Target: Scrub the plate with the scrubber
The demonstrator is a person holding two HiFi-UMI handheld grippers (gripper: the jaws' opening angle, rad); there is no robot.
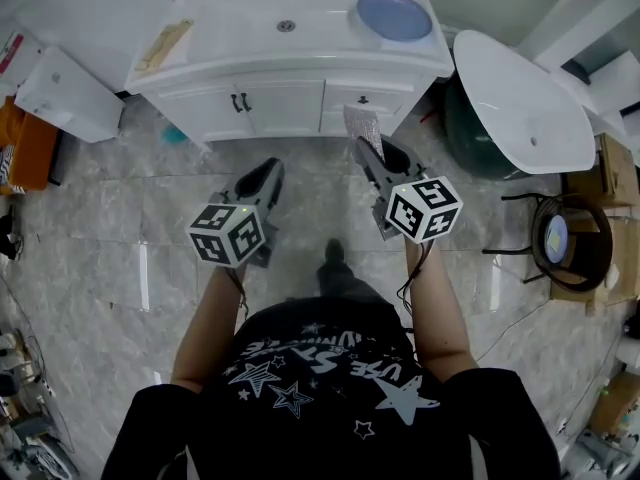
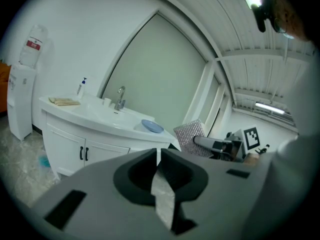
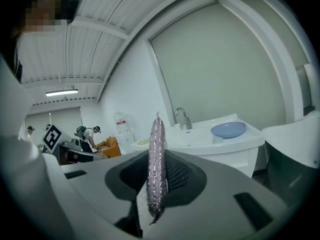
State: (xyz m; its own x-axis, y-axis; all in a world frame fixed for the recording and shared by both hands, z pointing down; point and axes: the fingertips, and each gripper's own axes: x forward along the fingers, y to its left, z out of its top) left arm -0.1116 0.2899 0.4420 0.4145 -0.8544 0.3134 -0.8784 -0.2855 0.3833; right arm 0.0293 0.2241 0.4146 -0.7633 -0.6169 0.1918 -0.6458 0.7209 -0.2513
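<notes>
Two grippers are out in front of the white sink cabinet [image 1: 270, 103]. The left gripper [image 1: 268, 173] has its jaws pressed together on nothing, and the right gripper [image 1: 374, 154] is pinching a silvery sparkly flat scrubber [image 1: 362, 126] edge-on. The round blue plate [image 1: 394, 15] sits on the countertop right of the basin [image 1: 286, 26], well apart from both.

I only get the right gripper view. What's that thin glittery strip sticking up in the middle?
Observer: A scrubber, seen edge-on. The left gripper view shows it as a flat, square, silvery pad clamped in the right gripper.
Operator: Is the other tool carrying something?
Observer: No. The left gripper has its fingers together with nothing between them.
Operator: Who holds them?
Observer: The head view shows a person in a dark shirt printed with stars.
</notes>
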